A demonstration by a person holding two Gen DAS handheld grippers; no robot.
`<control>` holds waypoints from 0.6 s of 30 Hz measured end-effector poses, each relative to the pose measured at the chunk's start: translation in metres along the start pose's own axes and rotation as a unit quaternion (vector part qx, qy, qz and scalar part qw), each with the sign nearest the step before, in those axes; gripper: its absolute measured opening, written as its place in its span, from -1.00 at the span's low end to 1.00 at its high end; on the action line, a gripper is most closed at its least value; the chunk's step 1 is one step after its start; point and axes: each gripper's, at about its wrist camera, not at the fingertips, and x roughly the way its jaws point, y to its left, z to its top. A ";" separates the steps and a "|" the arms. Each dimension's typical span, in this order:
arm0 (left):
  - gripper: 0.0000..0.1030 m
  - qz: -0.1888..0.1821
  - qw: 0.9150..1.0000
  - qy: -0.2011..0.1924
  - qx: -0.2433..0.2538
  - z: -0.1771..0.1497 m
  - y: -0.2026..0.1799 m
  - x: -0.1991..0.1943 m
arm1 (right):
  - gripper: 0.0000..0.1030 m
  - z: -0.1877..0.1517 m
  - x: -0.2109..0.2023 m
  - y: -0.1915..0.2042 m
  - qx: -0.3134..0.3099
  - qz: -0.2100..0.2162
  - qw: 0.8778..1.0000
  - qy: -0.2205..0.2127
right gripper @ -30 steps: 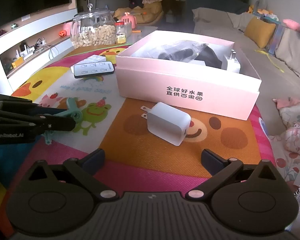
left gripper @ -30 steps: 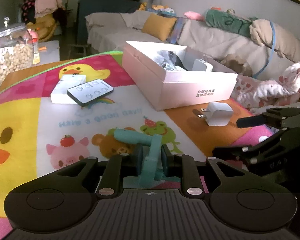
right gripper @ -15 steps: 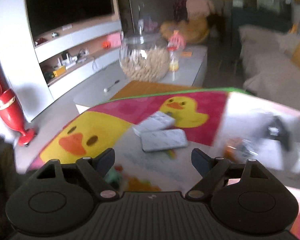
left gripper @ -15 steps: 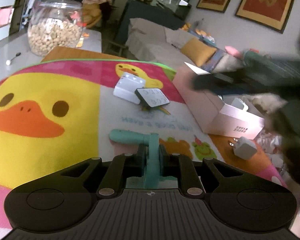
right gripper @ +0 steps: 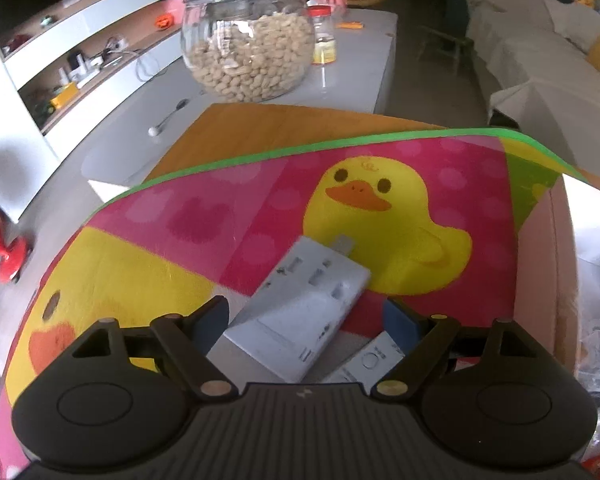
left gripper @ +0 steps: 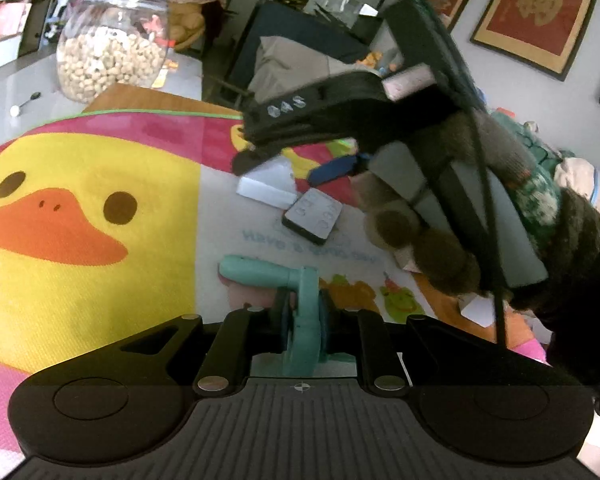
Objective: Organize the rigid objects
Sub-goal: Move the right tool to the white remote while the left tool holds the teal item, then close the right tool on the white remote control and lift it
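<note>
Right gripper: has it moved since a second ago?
Yes. The right gripper has swung from the charger beside the pink box to open jaws straddling the power strip.

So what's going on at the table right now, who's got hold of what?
A person is sorting small items on a cartoon play mat with a pair of tongs in each hand. The left tongs are shut on a teal plastic tool, pinching its upright stem. The right tongs are open and poised over the white power strip, one finger on each side, not gripping it. A remote control lies beside the strip, and the pink box sits at the mat's right.
</note>
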 end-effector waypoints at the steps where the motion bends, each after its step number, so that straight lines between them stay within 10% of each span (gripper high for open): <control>1: -0.66 -0.001 1.000 0.000 -0.002 0.000 0.001 0.000 | 0.64 -0.003 -0.003 -0.003 -0.002 -0.001 1.000 0.002; 7: -0.66 -0.004 1.000 0.000 -0.008 0.000 0.003 0.000 | 0.65 -0.013 -0.023 -0.005 -0.016 0.051 0.998 0.024; 18: -0.65 0.002 0.999 -0.010 -0.032 -0.001 0.012 -0.003 | 0.66 -0.016 -0.010 -0.004 -0.012 0.018 1.000 0.002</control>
